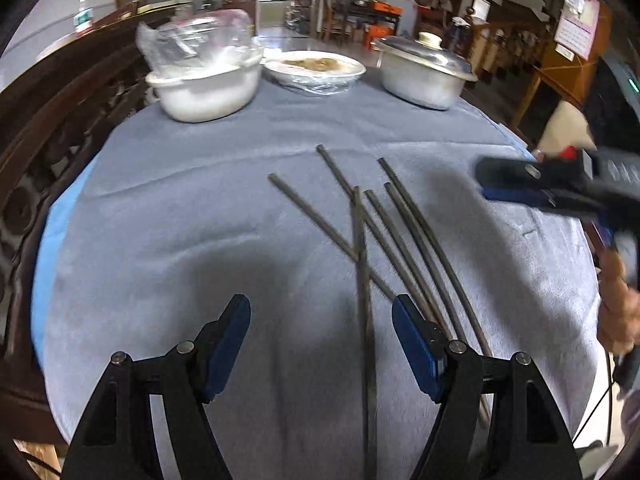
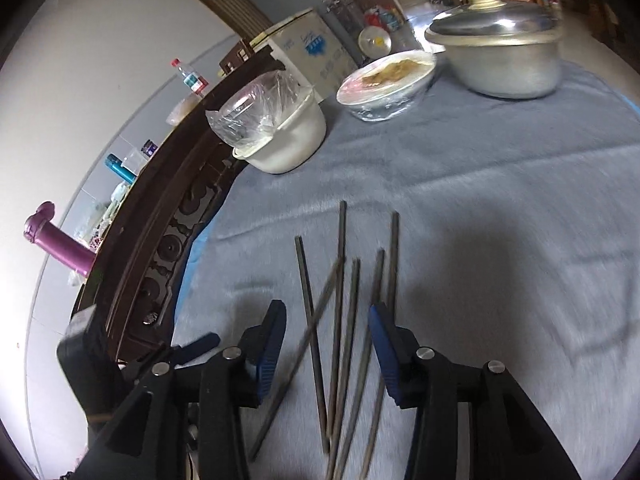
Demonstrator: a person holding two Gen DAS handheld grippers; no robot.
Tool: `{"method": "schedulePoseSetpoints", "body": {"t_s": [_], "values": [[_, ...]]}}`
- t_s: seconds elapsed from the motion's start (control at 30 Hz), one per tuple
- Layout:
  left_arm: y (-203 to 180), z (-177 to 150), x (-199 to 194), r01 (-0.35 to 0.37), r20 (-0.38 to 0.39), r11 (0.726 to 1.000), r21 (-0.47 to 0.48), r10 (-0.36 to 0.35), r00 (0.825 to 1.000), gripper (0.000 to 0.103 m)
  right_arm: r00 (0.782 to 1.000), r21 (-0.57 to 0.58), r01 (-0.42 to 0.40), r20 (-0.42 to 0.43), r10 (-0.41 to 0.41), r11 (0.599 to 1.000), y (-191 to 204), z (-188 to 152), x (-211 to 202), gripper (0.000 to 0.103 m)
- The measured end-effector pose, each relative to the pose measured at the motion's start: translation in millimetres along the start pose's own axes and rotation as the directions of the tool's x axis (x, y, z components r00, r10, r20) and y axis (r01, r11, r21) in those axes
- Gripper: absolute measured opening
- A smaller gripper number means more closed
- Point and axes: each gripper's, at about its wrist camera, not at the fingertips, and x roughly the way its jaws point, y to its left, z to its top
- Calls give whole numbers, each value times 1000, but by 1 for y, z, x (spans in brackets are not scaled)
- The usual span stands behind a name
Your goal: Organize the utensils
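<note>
Several dark chopsticks (image 1: 384, 236) lie loosely fanned and partly crossed on the grey tablecloth (image 1: 200, 208). My left gripper (image 1: 321, 320) is open and empty just above the cloth, with one chopstick running between its fingers. In the left wrist view the right gripper (image 1: 520, 184) shows at the right edge. In the right wrist view the chopsticks (image 2: 344, 320) lie between and ahead of my open, empty right gripper (image 2: 328, 328). The left gripper (image 2: 188, 352) shows partly at the lower left.
A white pot with a plastic bag (image 1: 204, 76), a wrapped plate of food (image 1: 316, 66) and a lidded metal pot (image 1: 424, 68) stand along the far side. A dark carved wooden chair back (image 1: 48, 120) runs along the left edge.
</note>
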Motion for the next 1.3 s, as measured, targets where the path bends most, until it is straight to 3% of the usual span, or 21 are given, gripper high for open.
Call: {"method": "schedulePoseSetpoints", "body": {"t_s": [0.17, 0.3, 0.53, 0.7, 0.77, 0.9, 1.1, 1.3], "values": [[0, 13, 17, 41, -28, 999, -6, -41, 999, 74, 999, -13, 3, -49, -4, 1000, 4, 36, 36, 47], [17, 13, 20, 62, -23, 995, -75, -64, 998, 73, 994, -38, 42, -104, -46, 998, 9, 62, 74, 47], [39, 9, 20, 38, -34, 995, -93, -41, 999, 58, 972, -96, 140, -177, -155, 985, 23, 82, 133, 43], [39, 10, 19, 53, -32, 997, -61, -55, 998, 48, 941, -160, 264, -175, -291, 951, 29, 84, 161, 29], [36, 13, 20, 61, -30, 997, -41, -62, 998, 47, 929, -190, 301, -163, -333, 934, 33, 84, 164, 7], [29, 21, 24, 80, -27, 996, -27, -80, 996, 47, 927, -214, 327, -115, -356, 920, 29, 78, 160, 7], [8, 40, 37, 99, -26, 995, 15, -99, 995, 47, 975, -113, 219, -7, -221, 969, 9, 74, 105, 7], [-15, 59, 66, 83, -80, 994, 74, -77, 994, 47, 983, -70, 168, 80, -163, 983, 5, 67, 51, 7]]}}
